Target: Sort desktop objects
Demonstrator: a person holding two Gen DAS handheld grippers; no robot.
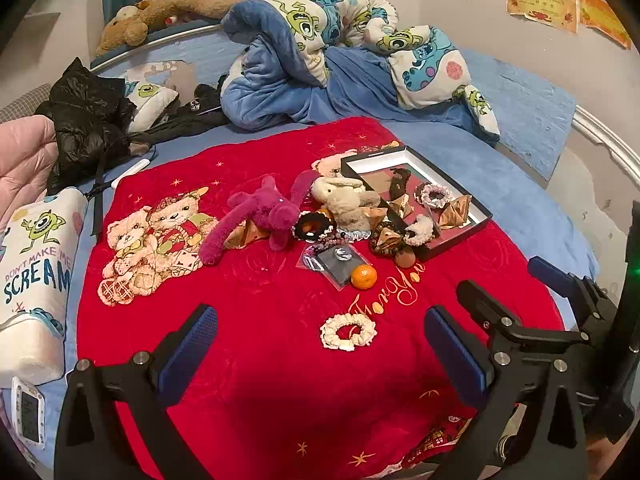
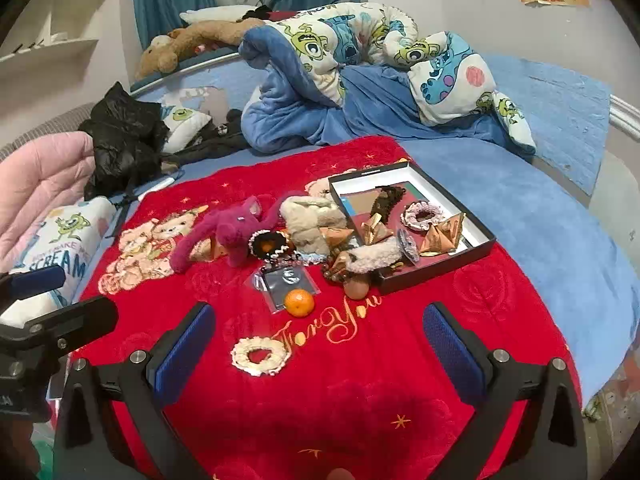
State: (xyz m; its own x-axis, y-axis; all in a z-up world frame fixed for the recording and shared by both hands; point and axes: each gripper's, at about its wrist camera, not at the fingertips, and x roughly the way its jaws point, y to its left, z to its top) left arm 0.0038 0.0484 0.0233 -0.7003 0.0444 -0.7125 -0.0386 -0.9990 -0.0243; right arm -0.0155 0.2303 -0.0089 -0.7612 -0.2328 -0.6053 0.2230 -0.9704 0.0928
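Note:
A red blanket point(image 1: 260, 320) point(image 2: 400, 360) carries a heap of small objects. A cream scrunchie point(image 1: 349, 331) point(image 2: 261, 356) lies nearest, with a small orange point(image 1: 364, 277) point(image 2: 299, 302) and a clear packet point(image 1: 334, 258) point(image 2: 285, 278) behind it. Further back lie a magenta plush point(image 1: 260, 210) point(image 2: 228, 230) and a beige plush point(image 1: 342, 196) point(image 2: 312, 220). An open black box point(image 1: 472, 204) point(image 2: 476, 216) on the right holds scrunchies and gold paper shapes. My left gripper point(image 1: 320, 356) and right gripper point(image 2: 318, 356) both hover open over the blanket's near edge, holding nothing.
The blanket lies on a blue bed point(image 1: 460, 152) point(image 2: 540, 220) with a bunched cartoon quilt point(image 1: 340, 40) at the back. A black jacket point(image 1: 88, 120), a pink coat point(image 1: 24, 160) and a printed pillow point(image 1: 36, 272) sit left. A small digital timer point(image 1: 28, 412) rests at the near left.

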